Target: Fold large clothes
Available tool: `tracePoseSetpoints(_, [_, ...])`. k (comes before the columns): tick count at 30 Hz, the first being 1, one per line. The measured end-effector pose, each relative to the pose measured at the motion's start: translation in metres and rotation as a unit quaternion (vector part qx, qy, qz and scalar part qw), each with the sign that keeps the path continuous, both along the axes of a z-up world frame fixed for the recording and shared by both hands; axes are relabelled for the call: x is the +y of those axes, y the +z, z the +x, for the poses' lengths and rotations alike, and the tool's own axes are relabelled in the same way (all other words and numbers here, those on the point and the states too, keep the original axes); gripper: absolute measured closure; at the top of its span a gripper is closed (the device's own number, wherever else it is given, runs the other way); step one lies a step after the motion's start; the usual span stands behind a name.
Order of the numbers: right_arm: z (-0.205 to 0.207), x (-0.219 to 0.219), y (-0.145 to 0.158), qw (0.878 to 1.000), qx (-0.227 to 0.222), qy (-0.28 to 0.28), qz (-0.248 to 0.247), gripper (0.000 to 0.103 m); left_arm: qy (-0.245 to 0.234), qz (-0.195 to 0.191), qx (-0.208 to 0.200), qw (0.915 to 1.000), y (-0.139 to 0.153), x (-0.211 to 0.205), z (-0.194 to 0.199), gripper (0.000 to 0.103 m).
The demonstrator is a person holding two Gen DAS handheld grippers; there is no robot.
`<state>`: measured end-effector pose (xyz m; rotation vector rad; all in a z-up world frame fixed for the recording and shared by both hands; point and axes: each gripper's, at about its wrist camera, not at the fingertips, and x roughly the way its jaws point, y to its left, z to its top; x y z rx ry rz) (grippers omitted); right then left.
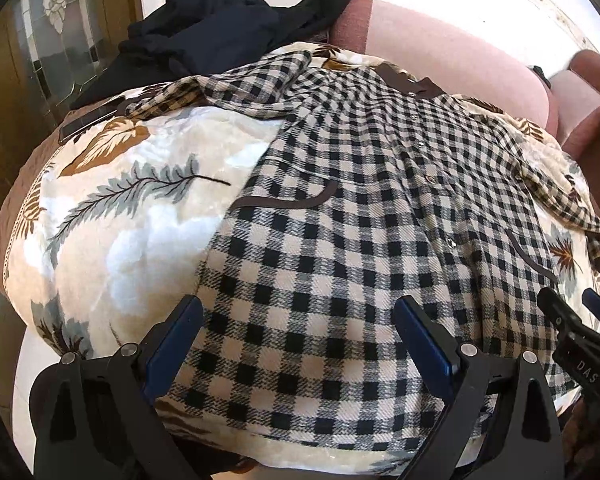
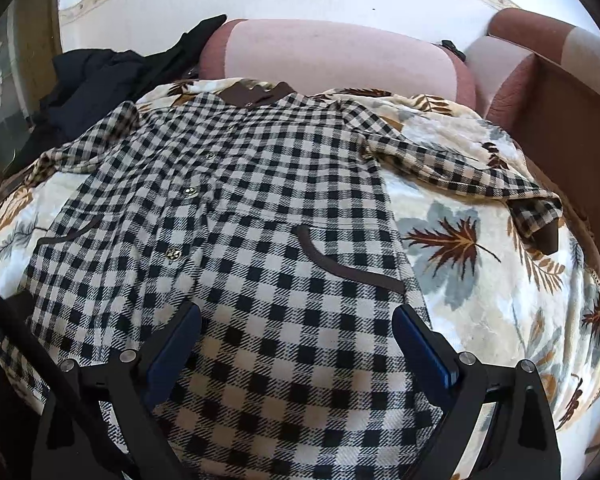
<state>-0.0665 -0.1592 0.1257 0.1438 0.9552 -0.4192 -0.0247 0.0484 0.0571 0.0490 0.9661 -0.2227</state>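
Both grippers, left gripper (image 1: 300,344) and right gripper (image 2: 296,348), hang wide open, holding nothing, over the hem of the checked coat (image 2: 236,208). It lies flat on the leafy blanket (image 2: 480,280). A careless pinch might grab blanket too, dragging everything crooked.

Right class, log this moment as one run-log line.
garment: checked shirt spread flat, unfolded | surface: leaf-print blanket | left hand-held gripper: open | right hand-held gripper: open

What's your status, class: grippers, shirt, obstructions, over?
Left gripper and right gripper open, above hem. Checked shirt spread flat, front up, on leaf-print blanket, unfolded. Dark clothes heaped beyond collar.
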Motion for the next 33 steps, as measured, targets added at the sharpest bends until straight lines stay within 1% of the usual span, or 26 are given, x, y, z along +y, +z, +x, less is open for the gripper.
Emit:
tracePoseSetpoints(11, [0.015,0.011,-0.006,1.0,0.014,0.018,-0.01,0.004,0.032,-0.001,0.008,0.9995,-0.01,0.024,0.024,0.007])
tracePoseSetpoints(15, [0.02,0.011,-0.01,0.999,0.02,0.023,-0.011,0.004,0.032,-0.006,0.007,0.9995,-0.013,0.03,0.04,0.006])
tracePoseSetpoints(16, [0.022,0.012,-0.012,0.999,0.022,0.024,-0.012,0.004,0.03,-0.015,0.008,0.9994,-0.012,0.033,0.049,0.006])
tracePoseSetpoints(18, [0.026,0.012,-0.014,0.999,0.028,0.027,-0.014,0.004,0.032,-0.046,0.012,0.9984,-0.012,0.041,0.07,0.007])
tracePoseSetpoints(20, [0.03,0.012,-0.016,0.999,0.031,0.028,-0.013,0.004,0.058,-0.075,0.017,0.9954,-0.012,0.056,0.099,0.007])
tracePoseSetpoints(22, [0.033,0.012,-0.018,0.999,0.034,0.029,-0.015,0.004,0.085,-0.103,0.016,0.9909,-0.012,0.074,0.132,0.007])
tracePoseSetpoints(25, [0.037,0.012,-0.021,0.999,0.041,0.031,-0.02,0.004,0.108,-0.137,0.016,0.9845,-0.013,0.094,0.181,0.007])
tracePoseSetpoints(27, [0.04,0.013,-0.024,0.998,0.046,0.032,-0.022,0.004,0.121,-0.175,0.029,0.9766,-0.017,0.11,0.212,0.007])
tracePoseSetpoints(29, [0.043,0.014,-0.027,0.998,0.052,0.036,-0.025,0.004,0.144,-0.219,0.036,0.9643,-0.021,0.13,0.24,0.007])
tracePoseSetpoints(30, [0.045,0.014,-0.029,0.997,0.055,0.037,-0.026,0.004,0.161,-0.239,0.038,0.9567,-0.024,0.142,0.254,0.007])
tracePoseSetpoints(33, [0.05,0.015,-0.033,0.997,0.062,0.039,-0.03,0.004,0.182,-0.285,0.049,0.9399,-0.035,0.165,0.282,0.007])
